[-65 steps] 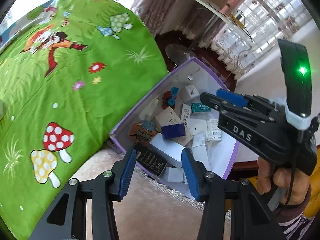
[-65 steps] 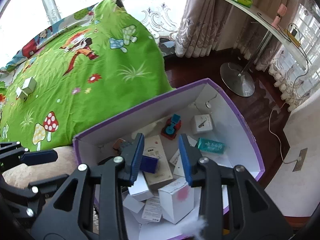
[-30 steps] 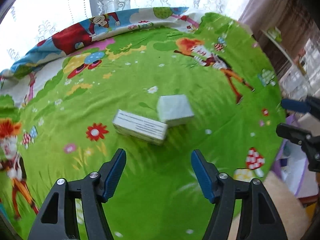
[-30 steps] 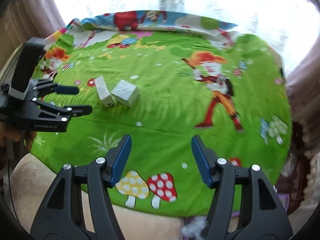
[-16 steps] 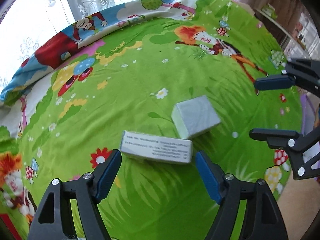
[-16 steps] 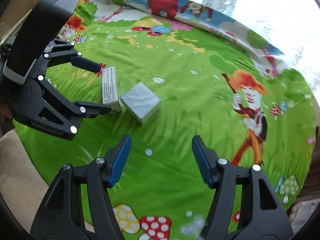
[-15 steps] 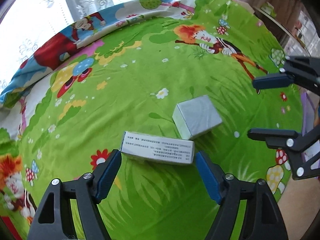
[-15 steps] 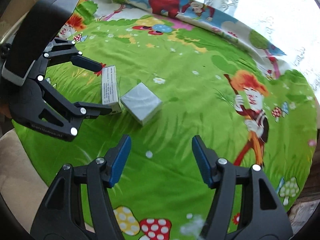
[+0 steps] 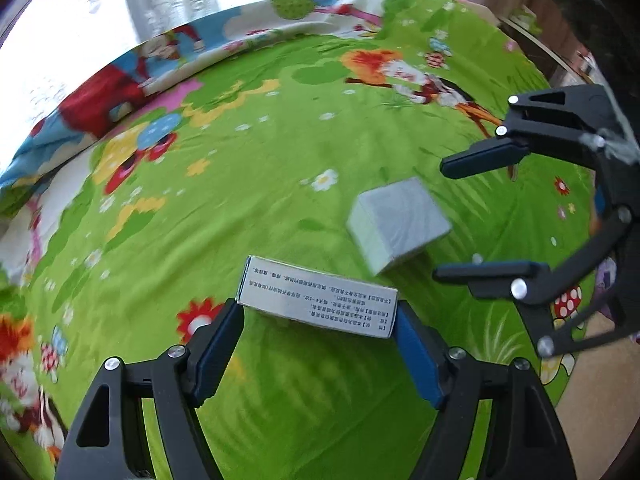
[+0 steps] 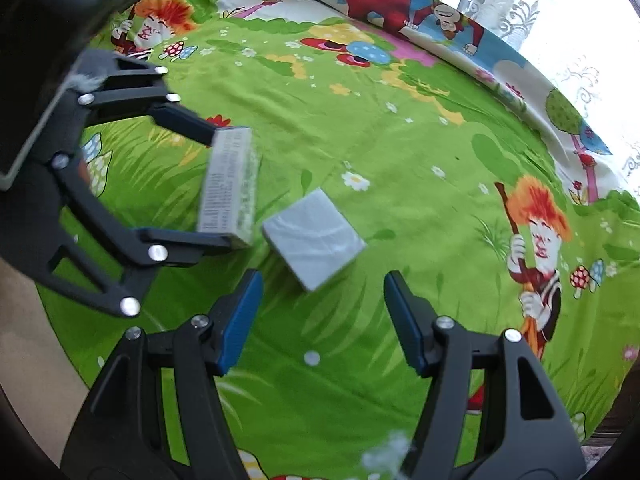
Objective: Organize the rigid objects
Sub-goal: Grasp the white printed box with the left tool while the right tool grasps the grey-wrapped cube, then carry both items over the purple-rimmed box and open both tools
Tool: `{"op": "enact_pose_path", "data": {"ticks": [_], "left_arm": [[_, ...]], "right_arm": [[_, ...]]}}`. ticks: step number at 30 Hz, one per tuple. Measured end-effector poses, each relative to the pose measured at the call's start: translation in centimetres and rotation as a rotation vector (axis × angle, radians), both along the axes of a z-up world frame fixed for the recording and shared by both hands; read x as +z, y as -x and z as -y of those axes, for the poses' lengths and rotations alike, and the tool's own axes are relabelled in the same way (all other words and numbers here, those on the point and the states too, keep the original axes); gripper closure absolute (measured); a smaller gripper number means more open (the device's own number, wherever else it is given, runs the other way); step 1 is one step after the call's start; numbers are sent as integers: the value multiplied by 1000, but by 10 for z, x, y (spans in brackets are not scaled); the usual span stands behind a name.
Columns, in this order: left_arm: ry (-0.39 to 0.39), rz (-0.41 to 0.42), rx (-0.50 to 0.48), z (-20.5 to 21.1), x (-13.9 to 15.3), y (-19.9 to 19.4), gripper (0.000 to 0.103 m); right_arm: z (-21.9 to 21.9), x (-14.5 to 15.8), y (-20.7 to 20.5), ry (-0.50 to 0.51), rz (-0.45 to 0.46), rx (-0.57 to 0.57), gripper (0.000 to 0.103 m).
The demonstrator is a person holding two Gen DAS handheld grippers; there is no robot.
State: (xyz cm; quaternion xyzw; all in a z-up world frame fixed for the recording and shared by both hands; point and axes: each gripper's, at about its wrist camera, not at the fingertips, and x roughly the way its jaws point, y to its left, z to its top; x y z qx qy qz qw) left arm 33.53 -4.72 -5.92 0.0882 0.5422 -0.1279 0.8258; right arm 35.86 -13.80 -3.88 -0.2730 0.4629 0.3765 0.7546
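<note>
Left tool is down on the bed, its blue pads bracketing the long box end to end. The fingertips sit right at the box's two short ends, but whether they press or only flank it is hard to call; the near edge of the box hides the contact from the left wrist view. From the right wrist view, the same box lies between the left tool's two fingers, one tip at each end, and motion blur smears the printed text and the far corner. The box looks slightly tipped there, though I cannot tell if it is clear of the sheet.

Right tool hangs wide, jaws well apart, nothing between them. The grey box sits just beyond its tips on the green sheet, just beside the long box but not touching it. In the left wrist view the grey box lies between the right tool's two fingers, which reach in from the right edge; the tool's body is cut off by the frame.

The sheet's cartoon print is blurred toward the rim of both views. A pale carpet shows beyond the sheet's edge at lower right.
</note>
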Motion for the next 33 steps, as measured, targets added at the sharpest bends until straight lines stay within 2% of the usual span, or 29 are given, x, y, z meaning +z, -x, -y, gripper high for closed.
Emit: {"op": "enact_pose_path", "data": {"ticks": [8, 11, 20, 33], "left_arm": [[76, -3, 139, -24, 9, 21, 27], [100, 4, 169, -23, 13, 27, 27], [152, -4, 262, -20, 18, 41, 27], [201, 52, 250, 14, 59, 75, 27]], "right_arm": [[-16, -13, -11, -49, -52, -47, 36], [-20, -20, -9, -39, -52, -76, 40], [-13, -16, 6, -60, -38, -180, 41], [55, 41, 55, -126, 1, -386, 41]]}}
